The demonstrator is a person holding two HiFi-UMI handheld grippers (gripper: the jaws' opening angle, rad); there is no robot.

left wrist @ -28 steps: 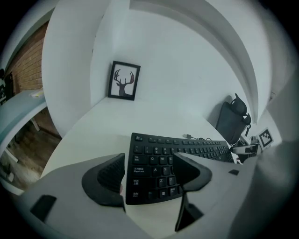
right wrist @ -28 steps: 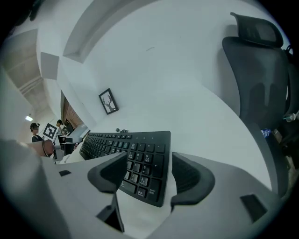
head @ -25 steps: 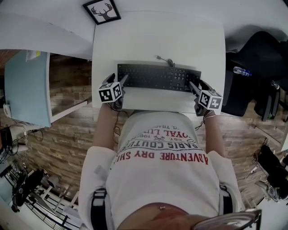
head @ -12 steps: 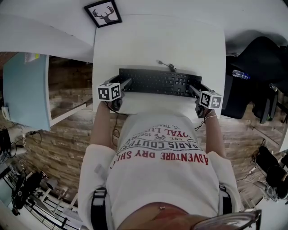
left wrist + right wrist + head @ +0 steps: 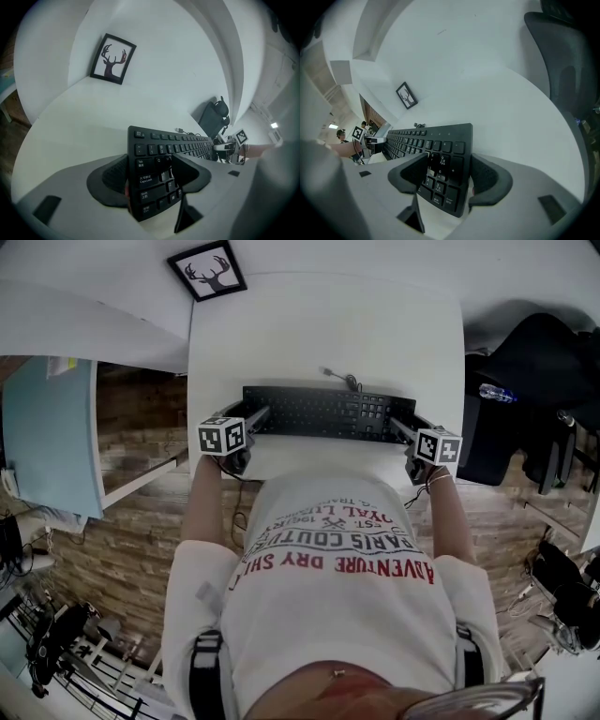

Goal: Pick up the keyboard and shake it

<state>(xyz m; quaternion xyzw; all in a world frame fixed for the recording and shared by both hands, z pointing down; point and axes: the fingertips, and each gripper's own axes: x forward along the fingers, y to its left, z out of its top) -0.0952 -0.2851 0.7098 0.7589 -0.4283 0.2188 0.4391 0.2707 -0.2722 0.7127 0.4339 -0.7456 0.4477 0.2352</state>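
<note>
A black keyboard [image 5: 328, 413] lies across the white desk [image 5: 328, 324], its cable running off its far edge. My left gripper [image 5: 258, 418] is at its left end. In the left gripper view the jaws of the left gripper [image 5: 150, 173] straddle the keyboard [image 5: 178, 150]: one is over the keys, one behind the underside. They are closing and still wide. My right gripper [image 5: 401, 427] is at the right end. In the right gripper view the right gripper [image 5: 447, 173] stands wide around the number-pad end of the keyboard [image 5: 422, 138].
A framed deer picture [image 5: 208, 270] leans at the desk's far left corner. A black office chair [image 5: 525, 399] with a water bottle [image 5: 497, 392] stands right of the desk. A pale blue panel [image 5: 52, 432] is at the left. The person's torso presses against the desk's front edge.
The keyboard sits slightly nearer the desk's front edge than a second ago. Both grippers have slid their jaws further around its two ends.
</note>
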